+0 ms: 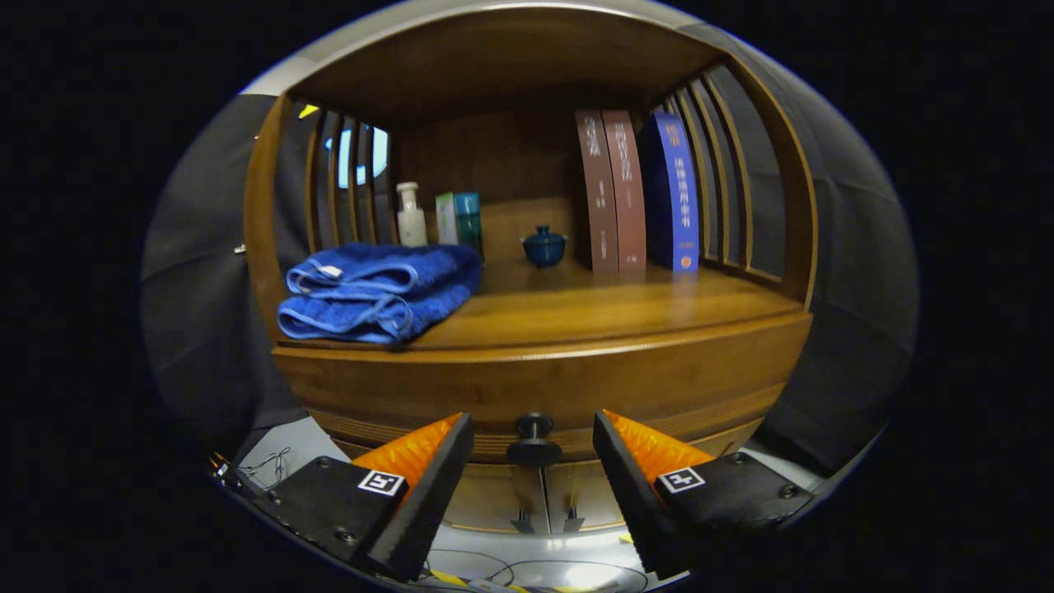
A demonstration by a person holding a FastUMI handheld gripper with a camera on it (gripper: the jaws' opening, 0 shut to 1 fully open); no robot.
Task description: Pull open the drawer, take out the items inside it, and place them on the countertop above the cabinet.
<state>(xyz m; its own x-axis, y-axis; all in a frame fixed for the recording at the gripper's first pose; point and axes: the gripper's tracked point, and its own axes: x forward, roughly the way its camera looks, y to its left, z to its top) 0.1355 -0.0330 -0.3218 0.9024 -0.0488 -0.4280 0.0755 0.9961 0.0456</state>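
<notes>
You are holding the gripper (533, 461) with its fingers spread wide, gripping nothing, and it is pointing at the front of the wooden cabinet. The drawer (543, 387) is sitting shut just ahead of the fingers, and its dark knob (534, 441) is lying between the two fingertips but a little beyond them, not yet touched. That knob is your place to take hold: it is small, round and probably smooth, so it is likely to slip unless both pads are closing squarely behind its wider head. The drawer looks like solid wood, so expect stiff, fairly heavy travel and pull straight back. Above the drawer, the bench (626, 309) is already carrying a folded blue towel (375, 292) beyond the left finger, leaving bare wood further right.
</notes>
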